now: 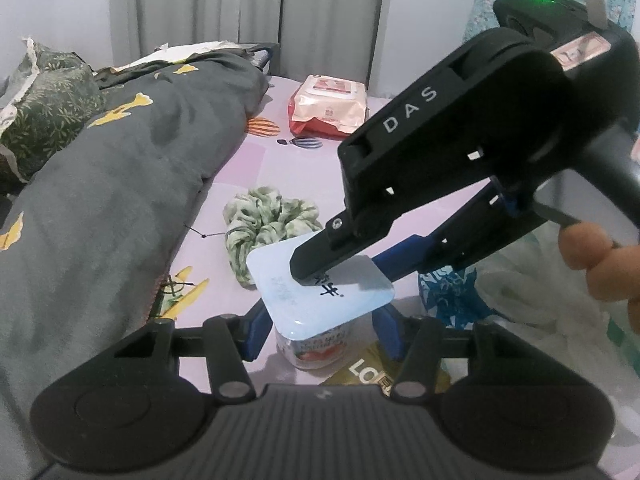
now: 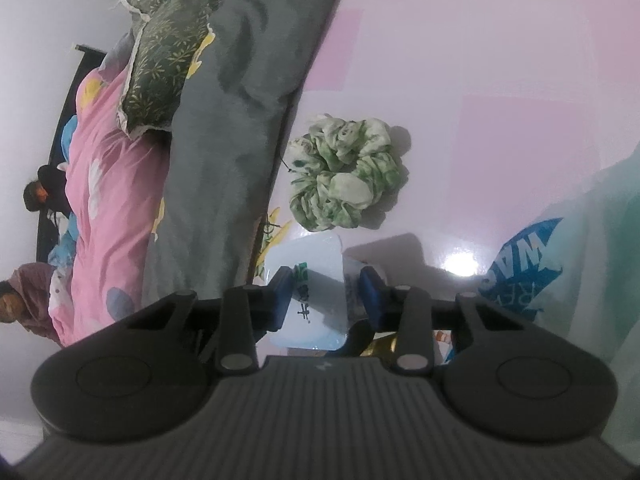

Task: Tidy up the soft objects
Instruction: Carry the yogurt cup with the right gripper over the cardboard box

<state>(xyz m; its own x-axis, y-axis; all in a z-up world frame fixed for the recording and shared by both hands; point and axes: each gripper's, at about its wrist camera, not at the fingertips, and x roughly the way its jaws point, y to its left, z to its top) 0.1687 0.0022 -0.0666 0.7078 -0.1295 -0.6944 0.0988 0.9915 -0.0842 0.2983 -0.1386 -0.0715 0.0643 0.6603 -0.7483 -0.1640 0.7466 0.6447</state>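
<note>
A yogurt cup [image 1: 288,292] with a pale blue-white foil lid and a strawberry label sits between the blue fingers of my left gripper [image 1: 322,334], which press its sides just under the lid. My right gripper [image 1: 340,270] comes in from the right; one black finger lies on the lid and the blue one goes under the rim. In the right wrist view the cup [image 2: 316,280] is pinched between the blue pads of the right gripper [image 2: 326,298]. A green-and-white scrunchie [image 1: 272,220] [image 2: 344,172] lies on the sheet just beyond the cup.
A grey quilt [image 1: 120,180] lies bunched along the left, with a green patterned pillow [image 1: 44,108] behind it. A pink wet-wipes pack [image 1: 328,106] lies at the back. A plastic bag with blue print [image 1: 452,296] and a gold packet [image 1: 384,372] lie close by. A person's fingers [image 1: 600,264] hold the right gripper.
</note>
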